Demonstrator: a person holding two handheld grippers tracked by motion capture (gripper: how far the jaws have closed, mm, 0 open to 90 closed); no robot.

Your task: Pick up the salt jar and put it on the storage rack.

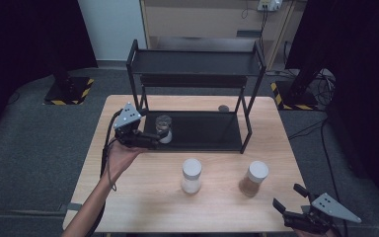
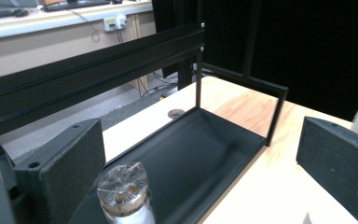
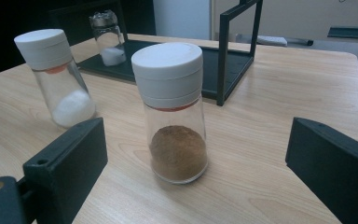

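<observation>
A small glass shaker (image 1: 164,128) with a clear faceted cap and white grains stands on the lower shelf of a black two-tier rack (image 1: 227,140). My left gripper (image 1: 154,138) is open beside it at the shelf's left end. In the left gripper view the shaker (image 2: 123,196) sits low between the spread jaws, close to the left one. A white-lidded jar of brown powder (image 1: 254,178) stands on the table; my right gripper (image 1: 289,196) is open near the front right corner, jaws pointed at that jar (image 3: 175,112), apart from it.
A second white-lidded jar with white powder (image 1: 191,175) stands left of the brown one, also seen as the tilted-looking jar (image 3: 56,77). A small dark round disc (image 1: 223,108) lies behind the rack. The rack's upper shelf (image 1: 195,63) overhangs the lower one.
</observation>
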